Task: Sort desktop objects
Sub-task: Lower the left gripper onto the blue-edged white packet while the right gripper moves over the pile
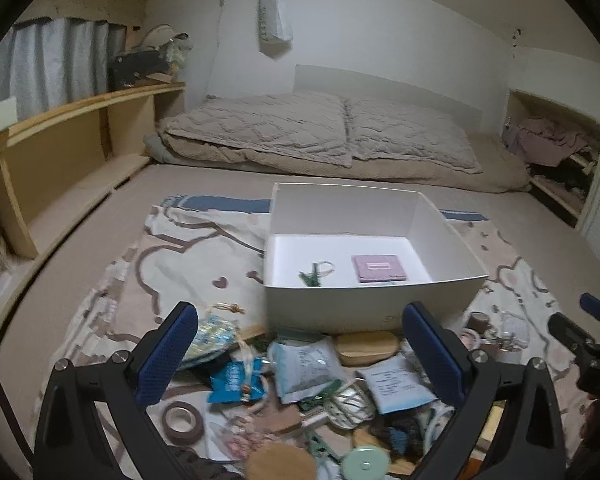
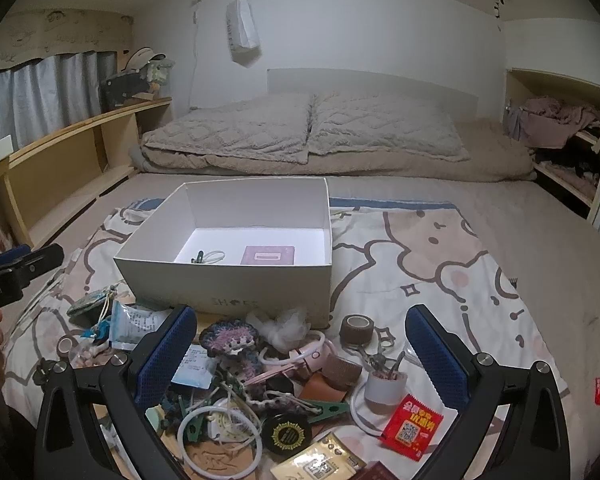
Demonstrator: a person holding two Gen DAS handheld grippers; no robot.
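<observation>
A white cardboard box [image 1: 332, 304] [image 2: 228, 288] stands open on the patterned sheet. Inside lie a pink square pad [image 1: 378, 268] [image 2: 267, 256] and a green clip with a clear ring [image 1: 314, 274] [image 2: 206, 257]. A pile of small objects lies in front of the box: pale blue packets [image 1: 306, 368], a brown tape roll [image 1: 182, 420] [image 2: 356, 326], a crocheted doll [image 2: 232, 342], a black round tin [image 2: 286, 434], a red packet [image 2: 414, 428]. My left gripper [image 1: 300, 360] is open and empty above the pile. My right gripper [image 2: 300, 356] is open and empty above the pile.
A folded beige quilt [image 1: 320, 136] lies at the back of the bed. A wooden shelf [image 1: 60, 140] runs along the left wall. A niche with clothes [image 1: 552, 148] is at the right. The right gripper shows at the left wrist view's right edge [image 1: 580, 340].
</observation>
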